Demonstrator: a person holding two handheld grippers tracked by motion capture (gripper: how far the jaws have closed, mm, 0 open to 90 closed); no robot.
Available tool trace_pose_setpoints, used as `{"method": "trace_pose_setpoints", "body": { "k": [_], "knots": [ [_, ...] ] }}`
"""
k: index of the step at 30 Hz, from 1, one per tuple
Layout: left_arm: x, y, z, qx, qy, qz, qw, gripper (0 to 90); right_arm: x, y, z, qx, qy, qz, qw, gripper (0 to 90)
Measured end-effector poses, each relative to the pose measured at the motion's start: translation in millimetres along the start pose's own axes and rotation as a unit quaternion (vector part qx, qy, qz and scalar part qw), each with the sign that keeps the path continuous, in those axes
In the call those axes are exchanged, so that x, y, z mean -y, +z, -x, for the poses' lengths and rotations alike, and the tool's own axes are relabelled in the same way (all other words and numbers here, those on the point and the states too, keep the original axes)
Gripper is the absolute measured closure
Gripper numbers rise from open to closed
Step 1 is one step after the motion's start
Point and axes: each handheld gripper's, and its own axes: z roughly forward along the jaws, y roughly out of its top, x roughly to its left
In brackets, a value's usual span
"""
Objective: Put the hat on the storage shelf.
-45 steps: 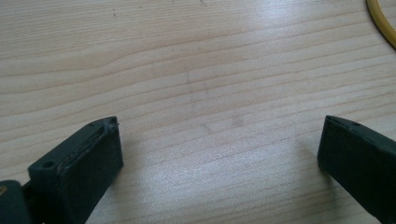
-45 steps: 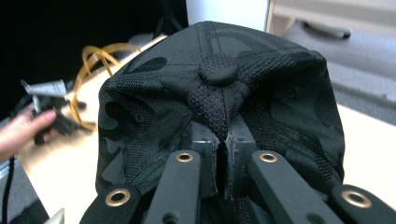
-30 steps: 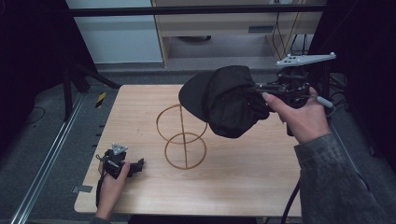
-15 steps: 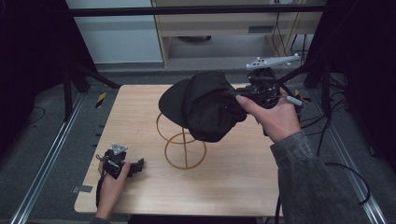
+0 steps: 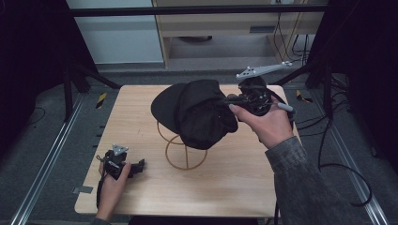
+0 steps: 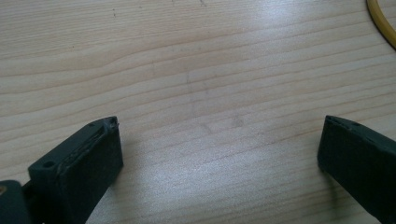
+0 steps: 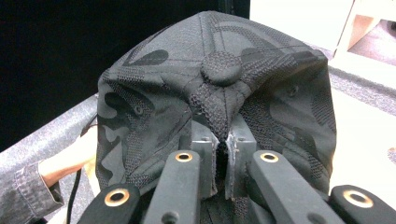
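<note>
No writing can be read anywhere. The right gripper [image 7: 222, 154] is clenched on the black camouflage-patterned knit fabric cap [image 5: 199, 112], which hangs above the yellow wire hoop stand [image 5: 184, 147], hiding its top. The left gripper [image 6: 219, 154], jaws spread wide and empty, rests on the pale wooden table [image 5: 234, 183] left of that stand.

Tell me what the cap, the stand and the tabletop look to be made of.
Cap: black woven fabric with a tone-on-tone camouflage pattern, matte, stitched seams and a top button. Stand: thin yellowish rings and rods, probably metal wire, though the finish is unclear. Tabletop: light wood or wood-look laminate, grain lines, slight sheen.
</note>
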Motion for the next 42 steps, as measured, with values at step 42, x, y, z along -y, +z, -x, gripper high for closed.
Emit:
{"method": "trace_pose_setpoints", "body": {
  "k": [42],
  "knots": [
    [0.0,0.0,0.0,0.0,0.0,0.0,1.0,0.0,26.0,44.8,-16.0,0.014,-0.022,-0.053,0.9983,84.1]
  ]
}}
